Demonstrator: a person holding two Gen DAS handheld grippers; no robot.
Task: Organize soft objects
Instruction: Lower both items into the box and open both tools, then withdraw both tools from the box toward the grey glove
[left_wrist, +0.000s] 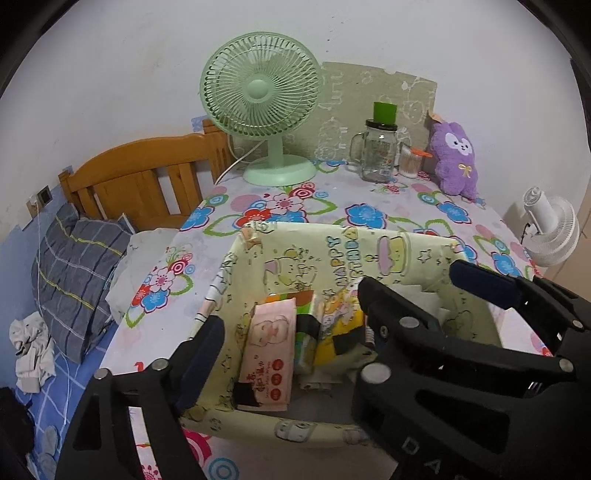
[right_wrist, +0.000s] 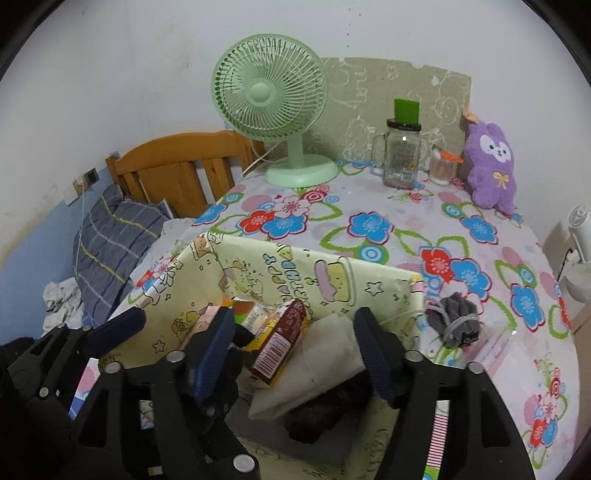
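Note:
A yellow cartoon-print fabric box (left_wrist: 332, 251) (right_wrist: 332, 273) stands on the flowered table. It holds a pink wet-wipes pack (left_wrist: 269, 350), yellow snack packets (left_wrist: 340, 325), a brown-red packet (right_wrist: 280, 343), a white cloth pouch (right_wrist: 325, 365) and something dark and fuzzy (right_wrist: 325, 410). My left gripper (left_wrist: 291, 314) hangs open over the box's left half, pressing on nothing. My right gripper (right_wrist: 293, 321) is open over the right half, its pads on either side of the packet and pouch without squeezing them. A grey bundle tied with cord (right_wrist: 456, 323) lies right of the box. A purple plush (left_wrist: 456, 162) (right_wrist: 489, 162) sits at the back right.
At the back stand a green desk fan (left_wrist: 260, 96), a glass mug jar with a green lid (left_wrist: 380, 151) and a small tub of cotton swabs (right_wrist: 443, 166). A wooden bed head (left_wrist: 140, 173) and plaid pillow (left_wrist: 74, 273) lie left of the table; a white fan (left_wrist: 550, 229) stands to the right.

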